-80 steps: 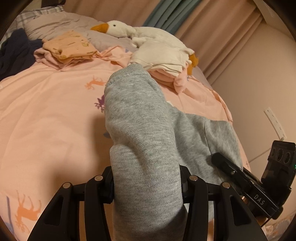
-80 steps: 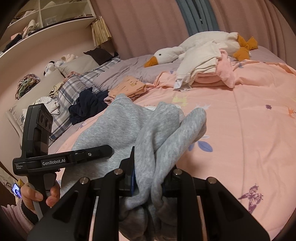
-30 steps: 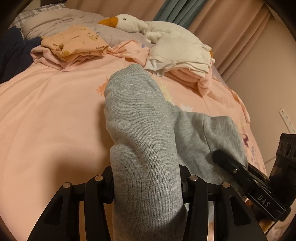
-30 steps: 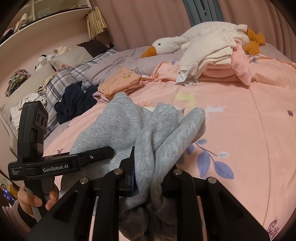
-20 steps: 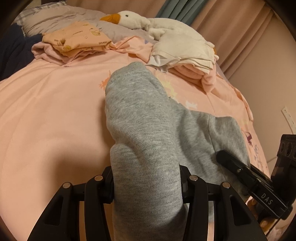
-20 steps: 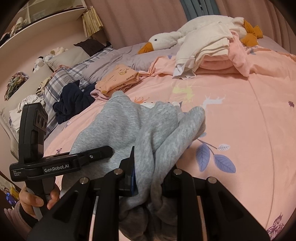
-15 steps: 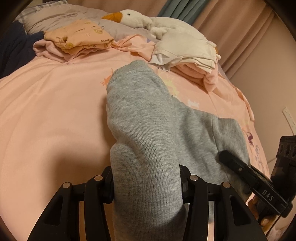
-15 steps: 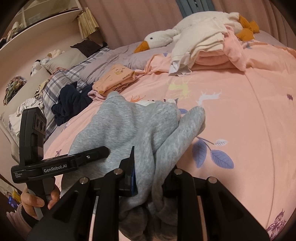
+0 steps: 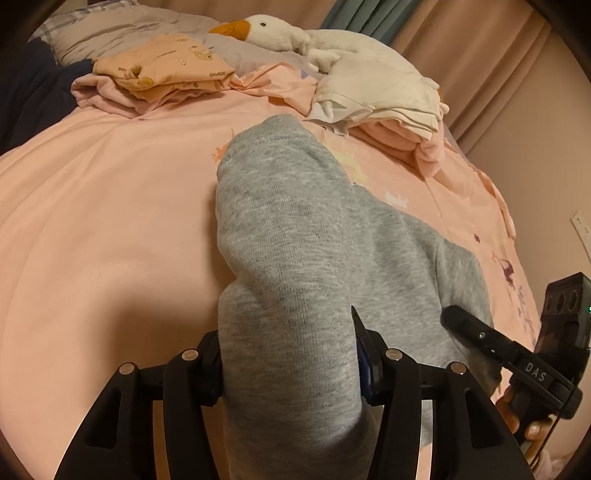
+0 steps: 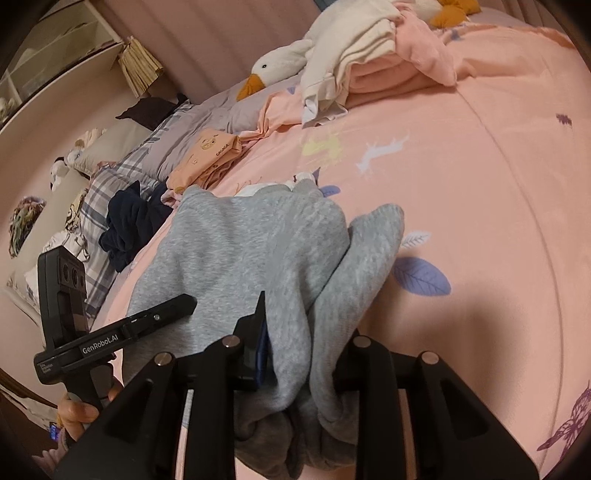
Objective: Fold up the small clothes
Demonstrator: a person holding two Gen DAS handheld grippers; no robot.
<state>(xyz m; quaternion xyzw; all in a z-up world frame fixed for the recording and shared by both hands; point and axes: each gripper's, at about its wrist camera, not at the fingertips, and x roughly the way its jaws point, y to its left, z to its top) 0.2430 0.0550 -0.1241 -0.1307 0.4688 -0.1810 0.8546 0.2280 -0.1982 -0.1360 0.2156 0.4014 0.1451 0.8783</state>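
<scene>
A small grey sweat garment (image 9: 295,236) is held up over the pink bedspread (image 9: 92,221) between both grippers. My left gripper (image 9: 291,365) is shut on one thick folded end of it. My right gripper (image 10: 301,362) is shut on the other bunched end of the grey garment (image 10: 240,251); two folds hang over its fingers. The right gripper shows at the lower right of the left wrist view (image 9: 517,362), and the left gripper at the lower left of the right wrist view (image 10: 110,332). The fingertips are hidden by cloth.
A folded orange garment (image 9: 166,70) lies on pink clothes at the back left. A white and pink folded stack (image 9: 384,99) sits by a plush goose (image 9: 273,33). Dark navy clothes (image 10: 133,221) lie by plaid pillows. A wall with curtains stands on the right.
Both grippers have carried the grey garment forward over the bed toward the folded stacks, which now look nearer. The grip on the garment is the same.
</scene>
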